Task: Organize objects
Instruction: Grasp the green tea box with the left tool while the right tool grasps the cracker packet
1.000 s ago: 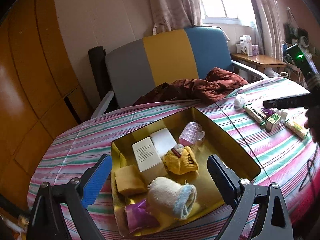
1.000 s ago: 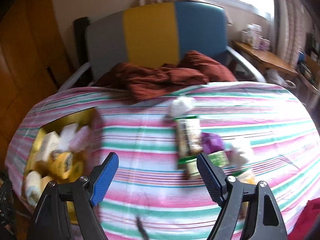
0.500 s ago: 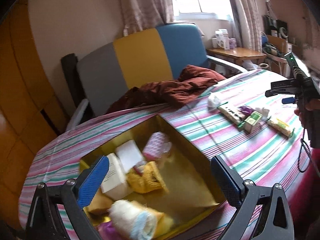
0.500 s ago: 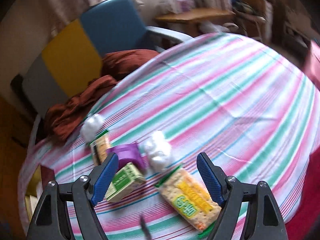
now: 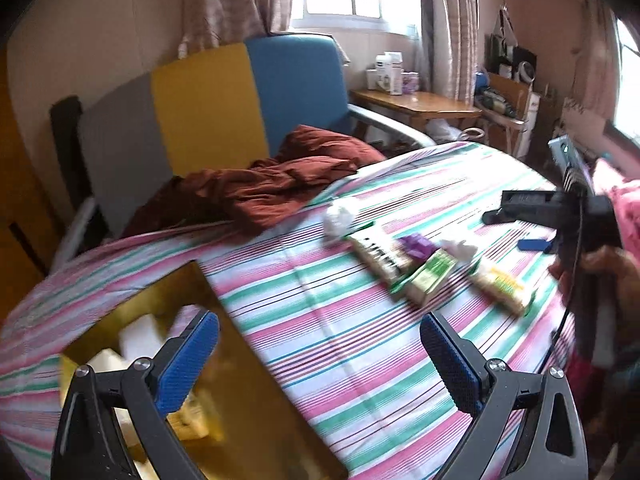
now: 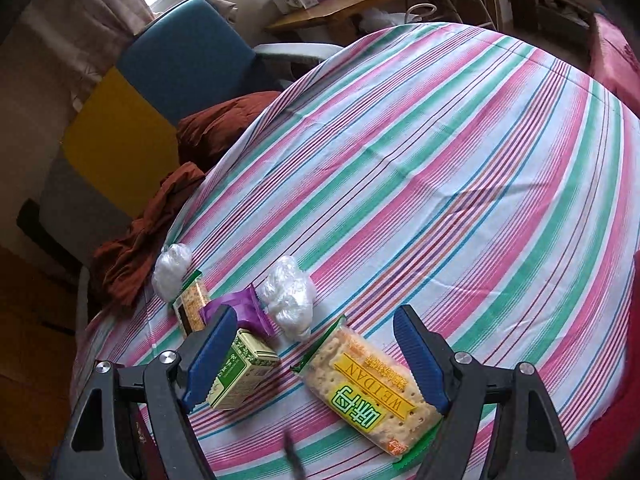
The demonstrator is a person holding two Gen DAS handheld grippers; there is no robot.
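- Left wrist view: the left gripper [image 5: 320, 354] hangs with jaws wide apart and nothing between them, over the striped tablecloth [image 5: 320, 304]. A gold box [image 5: 248, 396] holding blurred items lies under its left finger. Snack packets sit further right, near the right gripper [image 5: 520, 228].
- Right wrist view: the right gripper [image 6: 310, 354] is wide open and empty above a cracker packet [image 6: 368, 388], a green box [image 6: 240, 370], a purple wrapper [image 6: 244, 310] and a white plastic wad [image 6: 290, 300].
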